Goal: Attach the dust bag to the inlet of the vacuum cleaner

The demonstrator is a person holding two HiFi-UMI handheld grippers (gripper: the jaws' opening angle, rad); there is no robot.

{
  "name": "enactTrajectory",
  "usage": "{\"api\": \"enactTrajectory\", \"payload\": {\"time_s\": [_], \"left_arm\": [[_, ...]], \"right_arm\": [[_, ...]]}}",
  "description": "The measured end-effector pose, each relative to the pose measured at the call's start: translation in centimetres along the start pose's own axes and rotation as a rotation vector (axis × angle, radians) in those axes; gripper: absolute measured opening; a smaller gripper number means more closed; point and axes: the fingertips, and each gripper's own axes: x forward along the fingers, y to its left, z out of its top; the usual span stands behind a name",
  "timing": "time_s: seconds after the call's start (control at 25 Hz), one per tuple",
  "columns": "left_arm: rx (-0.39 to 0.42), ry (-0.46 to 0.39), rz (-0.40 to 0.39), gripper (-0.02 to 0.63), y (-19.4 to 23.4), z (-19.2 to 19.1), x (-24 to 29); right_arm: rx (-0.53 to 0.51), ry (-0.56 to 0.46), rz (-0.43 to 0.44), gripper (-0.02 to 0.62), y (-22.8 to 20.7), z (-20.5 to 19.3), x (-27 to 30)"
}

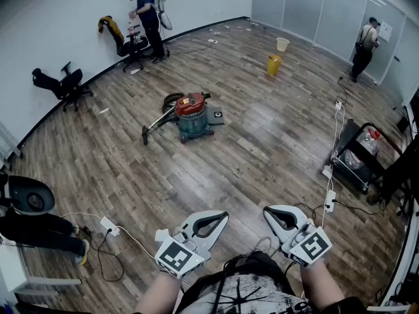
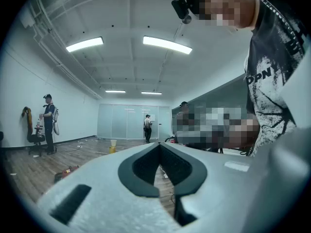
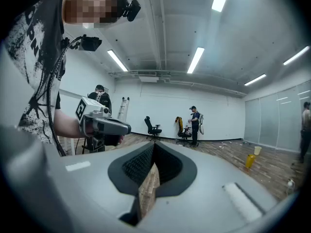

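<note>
The vacuum cleaner [image 1: 192,117], a teal drum with a red top and a dark hose, stands mid-floor far ahead of me. A flat dark piece with a pale patch [image 1: 215,117] lies against its right side; I cannot tell whether it is the dust bag. Both grippers are held low near my body, well away from the vacuum. My left gripper [image 1: 224,215] [image 2: 159,145] is shut and holds nothing. My right gripper [image 1: 268,212] [image 3: 154,144] is likewise shut and empty. The right gripper view also shows the left gripper [image 3: 104,125] with its marker cube.
Cables and a power strip [image 1: 109,227] lie on the wood floor at my left, and another cable [image 1: 330,175] runs along the right. A black cart [image 1: 360,156] stands right, office chairs [image 1: 65,84] by the far wall, yellow buckets [image 1: 274,64] beyond. Two people [image 1: 147,18] stand far off.
</note>
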Motion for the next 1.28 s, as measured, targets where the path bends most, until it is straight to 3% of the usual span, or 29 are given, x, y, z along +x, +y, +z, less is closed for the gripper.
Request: {"api": "enactTrajectory", "payload": {"time_s": [0.24, 0.88, 1.28], "left_arm": [[-0.026, -0.009, -0.006, -0.003, -0.2, -0.5, -0.3], [-0.065, 0.008, 0.01, -0.003, -0.6, -1.7, 0.0], [-0.067, -0.004, 0.0, -0.003, -0.2, -1.3, 2.8]], "right_arm": [[0.031, 0.07, -0.007, 0.003, 0.5, -1.2, -0.1], [0.098, 0.052, 0.021, 0.005, 0.8, -2.2, -0.1], [0.092, 0.042, 0.002, 0.005, -2.6, -2.8, -0.7]]}}
